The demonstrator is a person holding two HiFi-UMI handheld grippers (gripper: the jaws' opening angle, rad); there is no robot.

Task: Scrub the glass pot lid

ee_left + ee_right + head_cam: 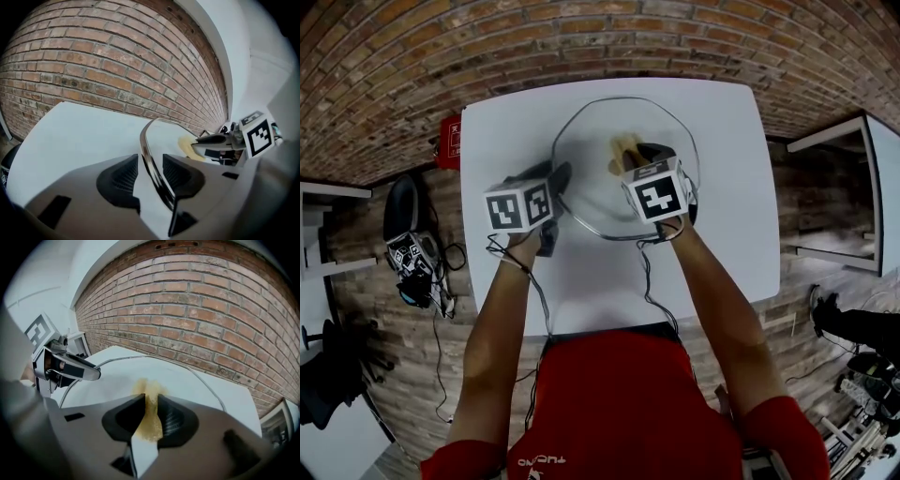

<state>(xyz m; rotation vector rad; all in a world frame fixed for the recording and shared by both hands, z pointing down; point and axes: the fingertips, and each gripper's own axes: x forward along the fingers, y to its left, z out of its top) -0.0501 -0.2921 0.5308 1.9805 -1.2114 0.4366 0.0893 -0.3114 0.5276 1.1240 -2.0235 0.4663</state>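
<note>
The glass pot lid [591, 141] lies flat on the white table [506, 131], toward the far half of it, with its metal rim [146, 140] running right around. I have the left gripper [150, 161] at the lid's 9 o'clock edge, angled down, its jaws standing wide with the rim passing between them. I see bare gaps on both sides of the metal, so it straddles the edge without pinching it. I judge it is there to brace the lid, which would otherwise skate on the smooth tabletop once the scrubbing starts, and the pads need to come onto the rim first. The right gripper [151, 411] comes in from the 4 o'clock side and is clamped on a yellow sponge [149, 390]. The sponge is squeezed thin between the pads, and its free end sticks out ahead onto the glass near the lid's middle. Gripping it by the back end leaves soft material, not the jaws, to meet the glass.
</note>
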